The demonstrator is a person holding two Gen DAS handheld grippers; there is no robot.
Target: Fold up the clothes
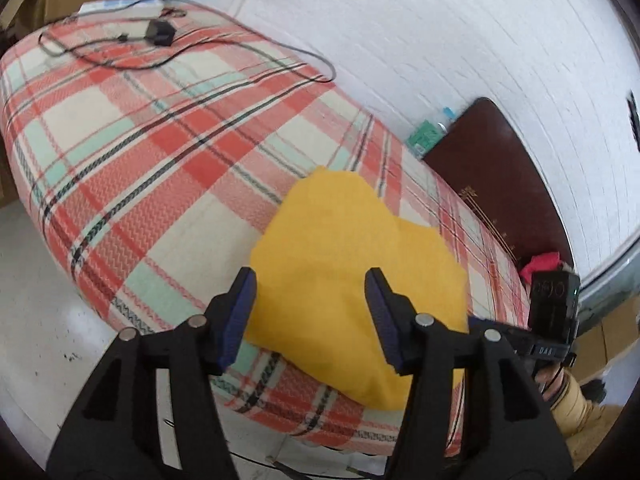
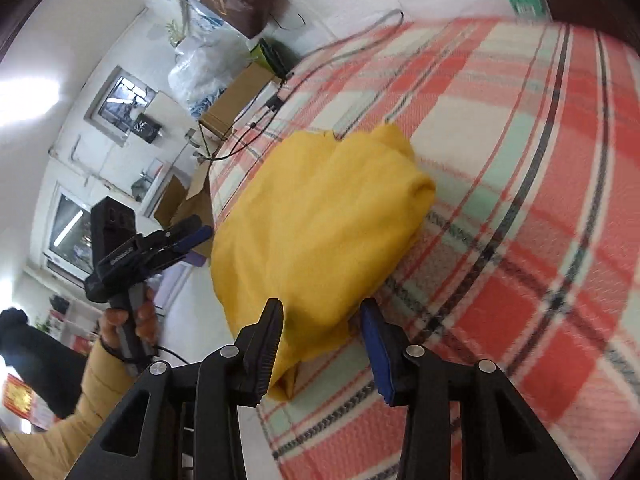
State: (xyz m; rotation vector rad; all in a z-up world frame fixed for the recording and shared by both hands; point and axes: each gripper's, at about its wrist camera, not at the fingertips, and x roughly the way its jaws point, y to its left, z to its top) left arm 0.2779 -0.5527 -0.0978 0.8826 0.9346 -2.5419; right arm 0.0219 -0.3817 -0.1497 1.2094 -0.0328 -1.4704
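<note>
A folded yellow garment lies on the plaid blanket just ahead of the left gripper and right gripper, both gaping wide and holding nothing.

Yellow garment, plain and unpatterned, folded into a thick, compact bundle with soft rounded edges. Lies flat on a plaid-covered bed, close to its near edge, one corner drooping over. Sits just ahead of and between the left jaws, spread wide. Seen from the right wrist, reaches in between the right jaws, likewise parted, its folded corner lowest.
</note>
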